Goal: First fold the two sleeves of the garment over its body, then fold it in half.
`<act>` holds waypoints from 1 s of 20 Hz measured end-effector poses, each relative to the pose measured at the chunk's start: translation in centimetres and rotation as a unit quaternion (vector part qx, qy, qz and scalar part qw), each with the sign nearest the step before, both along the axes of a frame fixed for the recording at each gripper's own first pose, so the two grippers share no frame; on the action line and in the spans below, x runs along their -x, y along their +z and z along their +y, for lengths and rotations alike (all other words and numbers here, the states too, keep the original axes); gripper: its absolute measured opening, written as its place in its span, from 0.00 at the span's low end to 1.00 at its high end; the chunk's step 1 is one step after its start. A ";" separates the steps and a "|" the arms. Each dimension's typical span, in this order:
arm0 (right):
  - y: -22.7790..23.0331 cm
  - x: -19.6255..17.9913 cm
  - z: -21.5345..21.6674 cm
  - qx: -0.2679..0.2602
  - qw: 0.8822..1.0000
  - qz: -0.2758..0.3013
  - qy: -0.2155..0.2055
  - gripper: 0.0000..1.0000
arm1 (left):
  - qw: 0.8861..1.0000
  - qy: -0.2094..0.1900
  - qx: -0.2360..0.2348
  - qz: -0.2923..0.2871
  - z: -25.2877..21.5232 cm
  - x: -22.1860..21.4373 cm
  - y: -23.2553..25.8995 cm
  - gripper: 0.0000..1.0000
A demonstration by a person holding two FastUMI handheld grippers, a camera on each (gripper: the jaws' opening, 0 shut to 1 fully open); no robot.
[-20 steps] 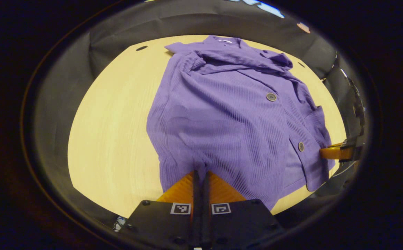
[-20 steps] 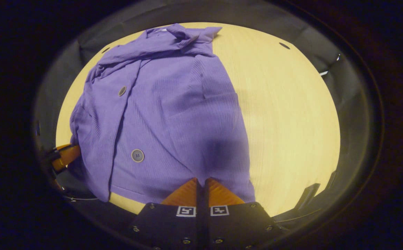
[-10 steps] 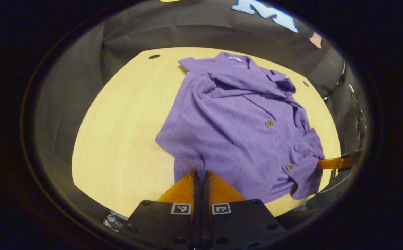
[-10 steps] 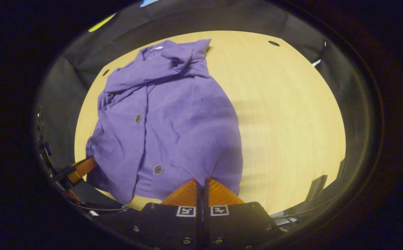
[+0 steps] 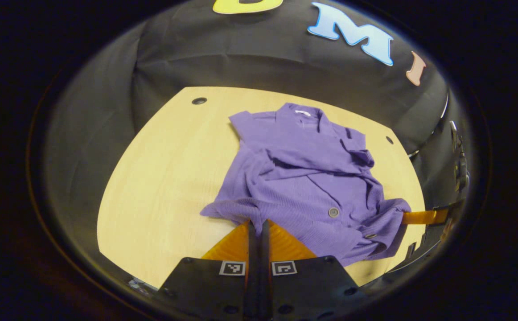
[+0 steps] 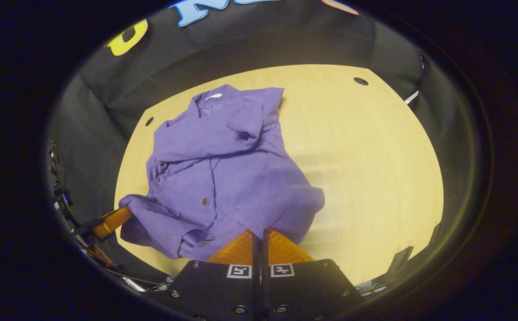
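Black cloth backs the desk (image 5: 152, 178), where both grippers' jaws pinch the garment's (image 5: 303, 178) near hem corners, collar lying straight ahead, so folding runs forward.

left tool (image 5: 257, 225) | black housing, square coded tags | right tool (image 6: 259, 234) | same (visible screws)

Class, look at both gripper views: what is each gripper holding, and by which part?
Both hold the purple garment by its bottom hem: the left gripper pinches one hem corner, the right gripper the other, lifting that edge off the table.
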State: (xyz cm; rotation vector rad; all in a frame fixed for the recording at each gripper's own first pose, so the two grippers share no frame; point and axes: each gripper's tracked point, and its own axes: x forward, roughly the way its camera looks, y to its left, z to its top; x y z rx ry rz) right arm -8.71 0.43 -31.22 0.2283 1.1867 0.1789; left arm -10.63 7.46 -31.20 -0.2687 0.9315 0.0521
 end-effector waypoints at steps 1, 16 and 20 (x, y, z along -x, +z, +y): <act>0.4 -1.0 0.0 -0.002 1.000 -0.007 -0.001 0.01 | 1.000 0.001 -0.001 -0.007 0.2 -1.0 0.4 0.07; 5.0 -19.4 -0.3 -0.008 0.995 -0.100 0.000 0.01 | 0.993 0.031 0.008 -0.113 3.5 -20.9 6.6 0.07; 5.6 -24.2 0.1 -0.010 0.993 -0.120 -0.001 0.01 | 0.992 0.022 -0.006 -0.127 3.9 -26.0 6.9 0.07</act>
